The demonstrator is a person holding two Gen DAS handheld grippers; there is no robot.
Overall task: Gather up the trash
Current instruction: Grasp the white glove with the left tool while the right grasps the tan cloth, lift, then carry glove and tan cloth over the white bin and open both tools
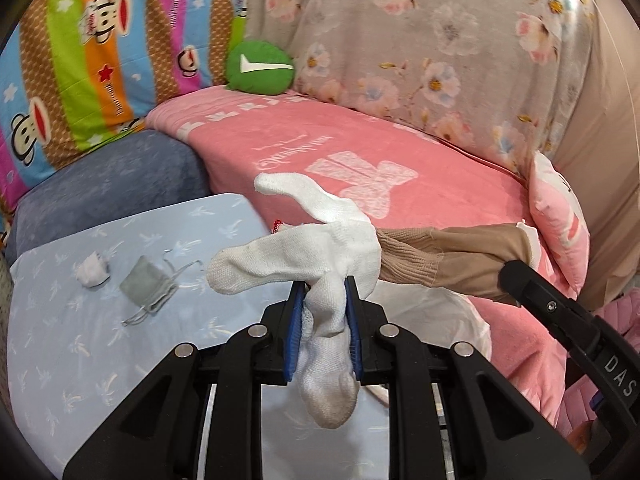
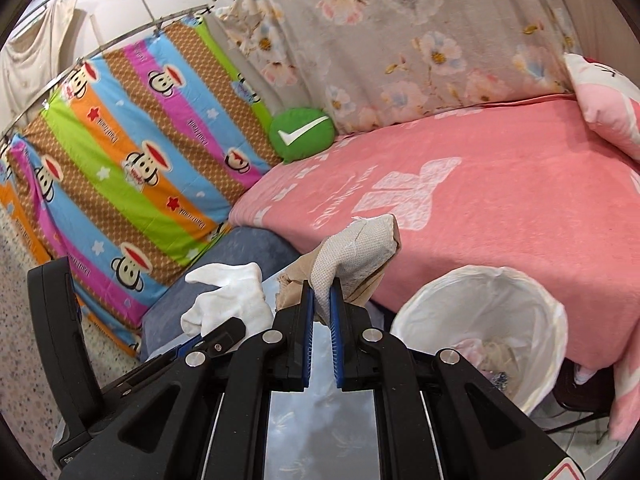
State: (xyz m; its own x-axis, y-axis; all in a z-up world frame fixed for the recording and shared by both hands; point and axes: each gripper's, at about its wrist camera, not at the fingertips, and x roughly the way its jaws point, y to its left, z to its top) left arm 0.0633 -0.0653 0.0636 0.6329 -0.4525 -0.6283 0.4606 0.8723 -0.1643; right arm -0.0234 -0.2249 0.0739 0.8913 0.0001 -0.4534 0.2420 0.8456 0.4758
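Observation:
My left gripper (image 1: pixel 325 284) is shut on a white sock (image 1: pixel 320 264), which hangs through and over its blue pads above the light blue table (image 1: pixel 80 344). My right gripper (image 2: pixel 322 286) is shut on a beige stocking (image 2: pixel 360 248) with a whitish mesh piece on it; it also shows in the left wrist view (image 1: pixel 448 268), stretched right of the white sock. The white sock also shows in the right wrist view (image 2: pixel 228 300), left of my right gripper. A crumpled white tissue (image 1: pixel 94 271) and a grey face mask (image 1: pixel 149 287) lie on the table. A white-lined trash bin (image 2: pixel 480 328) stands right of my right gripper.
A pink-covered bed (image 1: pixel 360 168) lies behind the table, with a green checkmark cushion (image 1: pixel 260 66) and a pink pillow (image 1: pixel 560 216). A blue-grey cushion (image 1: pixel 104 188) sits at the left. A striped monkey-print cloth (image 2: pixel 132 168) and a floral cloth (image 2: pixel 400 40) hang behind.

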